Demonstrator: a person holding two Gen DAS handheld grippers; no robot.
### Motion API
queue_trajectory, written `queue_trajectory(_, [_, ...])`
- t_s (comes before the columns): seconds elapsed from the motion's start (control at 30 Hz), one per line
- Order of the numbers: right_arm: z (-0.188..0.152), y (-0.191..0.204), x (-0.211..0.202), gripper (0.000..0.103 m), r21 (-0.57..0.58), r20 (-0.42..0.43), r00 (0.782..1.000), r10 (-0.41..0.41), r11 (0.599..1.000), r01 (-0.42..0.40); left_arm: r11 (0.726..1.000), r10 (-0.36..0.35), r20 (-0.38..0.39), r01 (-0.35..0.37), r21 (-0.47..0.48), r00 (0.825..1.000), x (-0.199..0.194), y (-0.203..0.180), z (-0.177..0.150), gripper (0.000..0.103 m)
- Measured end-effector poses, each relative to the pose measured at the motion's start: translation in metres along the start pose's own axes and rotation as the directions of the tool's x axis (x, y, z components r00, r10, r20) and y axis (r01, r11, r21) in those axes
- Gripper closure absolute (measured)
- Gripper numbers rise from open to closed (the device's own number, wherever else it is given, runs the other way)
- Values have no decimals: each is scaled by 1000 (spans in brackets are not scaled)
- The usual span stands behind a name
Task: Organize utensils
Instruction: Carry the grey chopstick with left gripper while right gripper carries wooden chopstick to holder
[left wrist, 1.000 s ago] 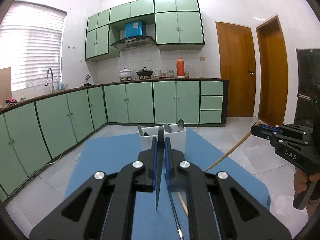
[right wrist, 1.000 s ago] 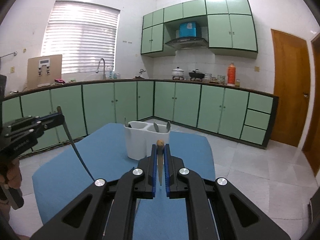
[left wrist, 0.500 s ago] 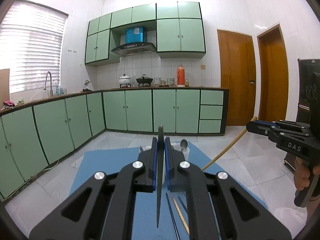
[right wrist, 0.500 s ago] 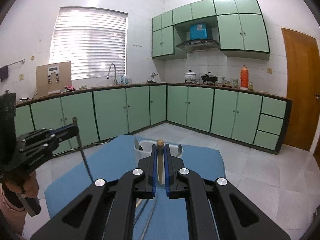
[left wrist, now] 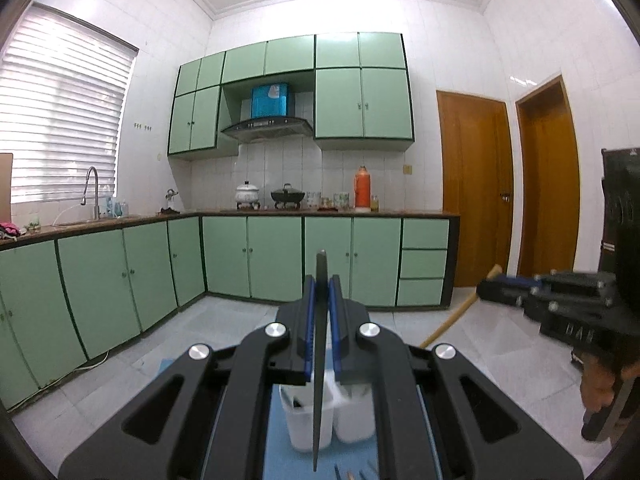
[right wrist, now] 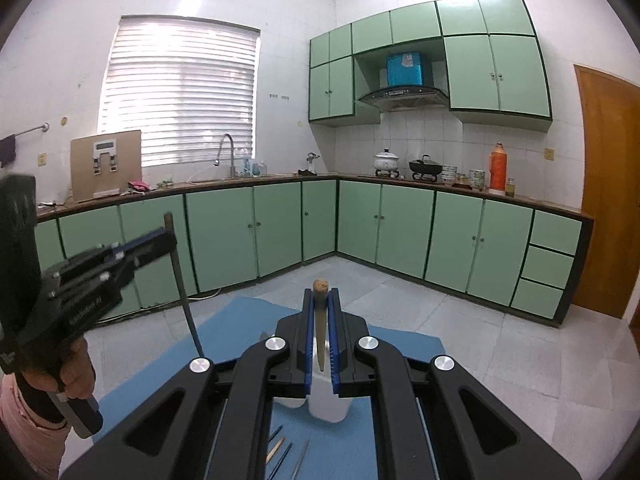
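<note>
White-tiled kitchen, green cabinets [left wrist: 276,258], blinded window [right wrist: 180,92], wooden doors [left wrist: 474,188]

The white utensil holder [left wrist: 328,420] is half hidden behind the left claw [left wrist: 321,292]; loose utensils [right wrist: 282,452] are cut off below.

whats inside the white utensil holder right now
From the left wrist view, the white utensil holder shows two compartments; a dark utensil tip shows in the left one. The left gripper and its black chopstick cover the rest.

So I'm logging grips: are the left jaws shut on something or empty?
Shut on a dark chopstick: the left gripper has its blue pads tight against the stick, which hangs down past them.
</note>
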State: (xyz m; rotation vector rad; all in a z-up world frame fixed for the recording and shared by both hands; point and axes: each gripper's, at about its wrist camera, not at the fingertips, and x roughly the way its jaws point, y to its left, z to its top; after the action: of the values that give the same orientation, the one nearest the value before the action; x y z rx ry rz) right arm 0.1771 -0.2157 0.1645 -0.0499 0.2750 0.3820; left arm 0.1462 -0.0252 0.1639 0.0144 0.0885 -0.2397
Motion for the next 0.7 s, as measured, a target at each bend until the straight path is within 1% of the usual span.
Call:
queue_trajectory(0.1, [7, -4, 16, 96, -2, -26, 1000, -7, 1000, 7, 1000, 2, 23, -2, -16, 1000, 24, 2, 14, 97])
queue_trajectory(0.2, [12, -9, 33, 96, -10, -61, 998, -8, 1000, 7, 1000, 8, 40, -7, -30, 999, 45, 4, 21, 97])
queue_trajectory(0.37, [12, -12, 58, 96, -12, -121, 993, 1, 1000, -2, 999, 36, 52, -34, -31, 998, 86, 5, 14, 97])
queue_trajectory(0.5, [8, -17, 80, 96, 20, -162, 986, 31, 999, -28, 998, 41, 28, -40, -45, 999, 116, 13, 0, 97])
queue_trajectory(0.7, [0, -25, 114, 96, 40, -211, 977, 28, 999, -20, 997, 52, -45, -54, -47, 998, 146, 23, -20, 97])
